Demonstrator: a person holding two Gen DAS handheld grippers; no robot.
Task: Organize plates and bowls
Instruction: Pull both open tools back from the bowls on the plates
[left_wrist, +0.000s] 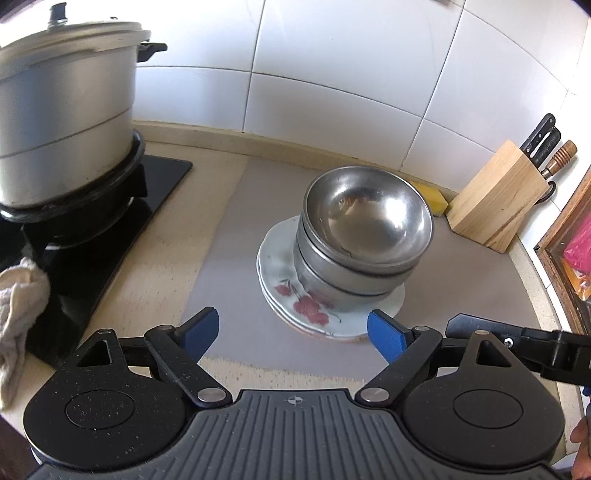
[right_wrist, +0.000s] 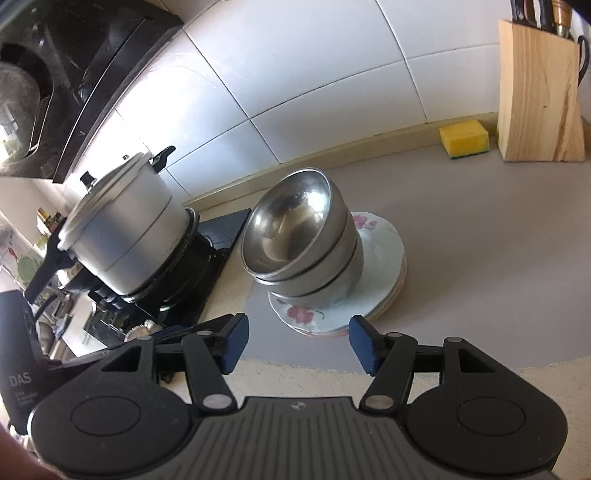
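- Left wrist view: steel bowls (left_wrist: 364, 236), nested, sit on the stacked floral plates (left_wrist: 325, 291) at frame centre, on a grey mat (left_wrist: 229, 258).
- Risk, as I judge it: the bowl stack appears to lean; a nudge at the rim could tip it off the plates, and the plates could slide on the mat.
- Left gripper (left_wrist: 293, 334) at lower centre, angled down at the plates' near edge; fingers wide apart, nothing between them. Pot (left_wrist: 66, 122) upper left, knife block (left_wrist: 495, 201) right.
- Right wrist view: bowls (right_wrist: 299, 240) on plates (right_wrist: 373, 273) at centre, view rolled.
- Right gripper (right_wrist: 297, 341) lower centre, short of the plates; fingers moderately apart, empty. A tilted approach risks clipping the plate edge.
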